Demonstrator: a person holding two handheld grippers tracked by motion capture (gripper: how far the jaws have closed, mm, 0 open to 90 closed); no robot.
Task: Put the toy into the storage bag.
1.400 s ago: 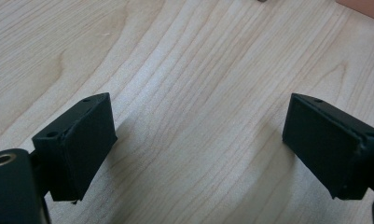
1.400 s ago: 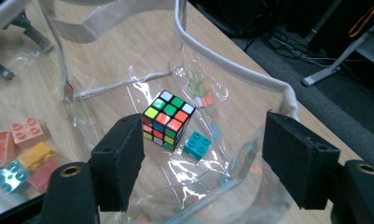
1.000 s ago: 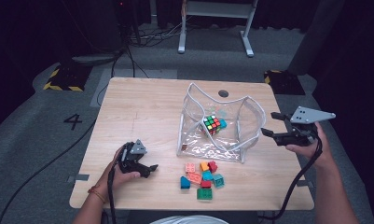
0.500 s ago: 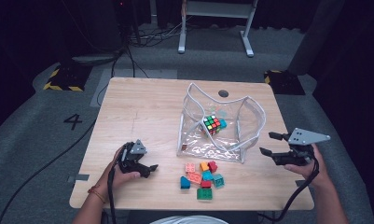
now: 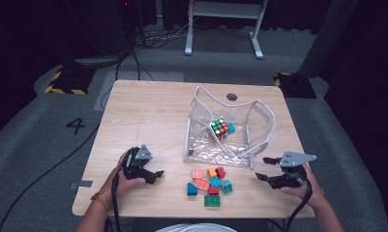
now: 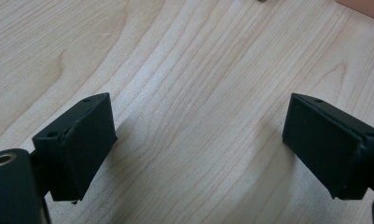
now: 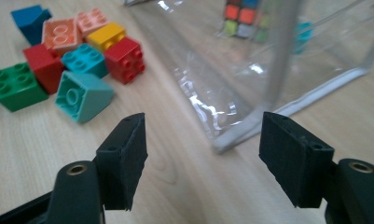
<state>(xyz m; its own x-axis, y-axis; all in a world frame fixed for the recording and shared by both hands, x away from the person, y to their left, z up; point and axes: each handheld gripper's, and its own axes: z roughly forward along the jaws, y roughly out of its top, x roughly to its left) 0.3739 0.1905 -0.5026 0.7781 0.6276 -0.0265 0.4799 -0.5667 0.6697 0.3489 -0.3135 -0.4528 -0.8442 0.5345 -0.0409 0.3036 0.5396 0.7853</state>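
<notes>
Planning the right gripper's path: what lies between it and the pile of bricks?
Bare tabletop in the high view, between the right gripper and the pile of bricks; the clear bag's corner sits just beyond.

Glossy clear-plastic pouch (image 5: 240, 145) (matt wood table (image 5: 148, 116))

I see the tabletop (image 5: 148, 121) brightly lit from above against dim surroundings, with glare on the clear bag (image 7: 208, 93) and soft close-up focus.
</notes>
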